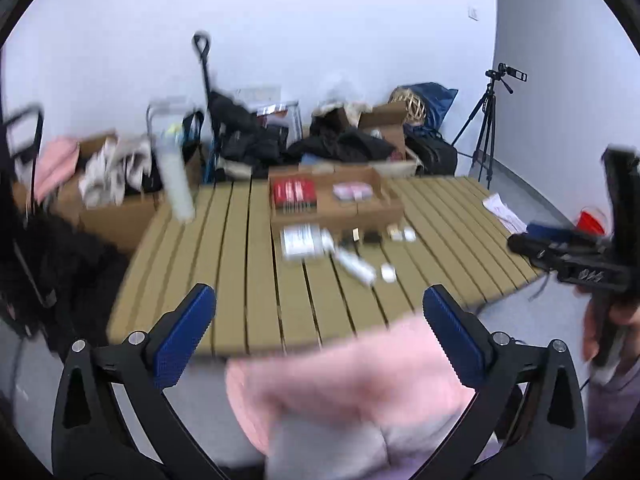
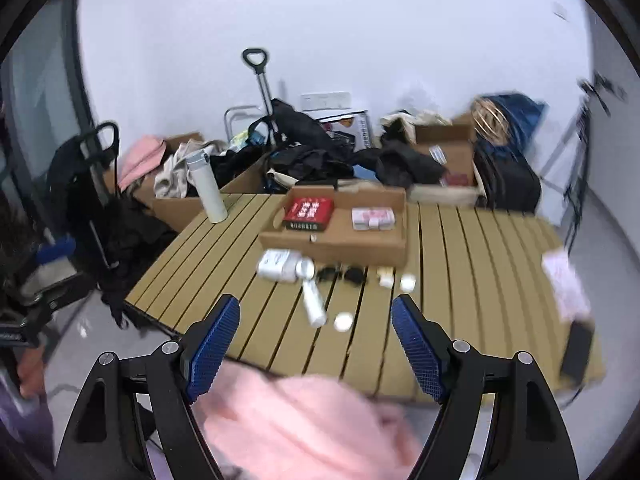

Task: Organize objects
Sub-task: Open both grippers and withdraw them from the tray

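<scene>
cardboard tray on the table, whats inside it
Inside the cardboard tray lie a red box on its left and a pink packet on its right. Its near wall hides the floor strip behind it.

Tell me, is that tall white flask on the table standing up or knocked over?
Standing up. The flask rests on its base near the table's far left corner, cap on top.

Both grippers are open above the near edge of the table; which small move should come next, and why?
Probably lower the right gripper toward the small white tube lying on the slatted wooden table. Its fingers are open and empty, and loose items lie outside the open cardboard box.
</scene>
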`<state>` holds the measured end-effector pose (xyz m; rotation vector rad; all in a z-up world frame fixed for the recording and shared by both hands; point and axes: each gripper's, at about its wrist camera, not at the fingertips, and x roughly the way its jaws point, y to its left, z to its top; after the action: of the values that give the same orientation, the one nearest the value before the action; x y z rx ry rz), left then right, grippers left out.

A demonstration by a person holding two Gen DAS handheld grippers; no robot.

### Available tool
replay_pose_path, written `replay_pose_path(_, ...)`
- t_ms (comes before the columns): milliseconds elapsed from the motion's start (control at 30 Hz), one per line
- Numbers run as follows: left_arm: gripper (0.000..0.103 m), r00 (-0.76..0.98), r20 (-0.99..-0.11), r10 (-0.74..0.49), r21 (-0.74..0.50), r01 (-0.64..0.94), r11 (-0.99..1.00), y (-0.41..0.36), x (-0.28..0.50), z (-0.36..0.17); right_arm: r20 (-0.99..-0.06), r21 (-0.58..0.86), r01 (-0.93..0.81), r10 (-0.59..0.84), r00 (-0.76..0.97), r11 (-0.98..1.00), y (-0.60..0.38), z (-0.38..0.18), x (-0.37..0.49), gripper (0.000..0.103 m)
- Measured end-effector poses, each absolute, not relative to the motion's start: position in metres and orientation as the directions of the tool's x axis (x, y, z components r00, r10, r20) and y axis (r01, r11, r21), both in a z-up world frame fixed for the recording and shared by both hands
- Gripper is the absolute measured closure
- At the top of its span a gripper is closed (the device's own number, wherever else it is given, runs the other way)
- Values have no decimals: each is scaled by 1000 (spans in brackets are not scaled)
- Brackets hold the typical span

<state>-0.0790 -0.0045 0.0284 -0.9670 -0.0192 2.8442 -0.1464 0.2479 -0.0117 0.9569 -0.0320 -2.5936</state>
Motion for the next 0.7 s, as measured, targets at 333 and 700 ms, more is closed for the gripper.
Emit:
replay_pose_path(333,0,-762,-633,136,-80,-110,-991,-9,-59,-2,-680,282,315,-420,-601,-906,252,-86,-106,21)
replay_pose_path(700,0,-680,-723,121,-49,-124,-991,1,-111,-62,-629,169,259,-307,-714,-951,256,-110,-130,21)
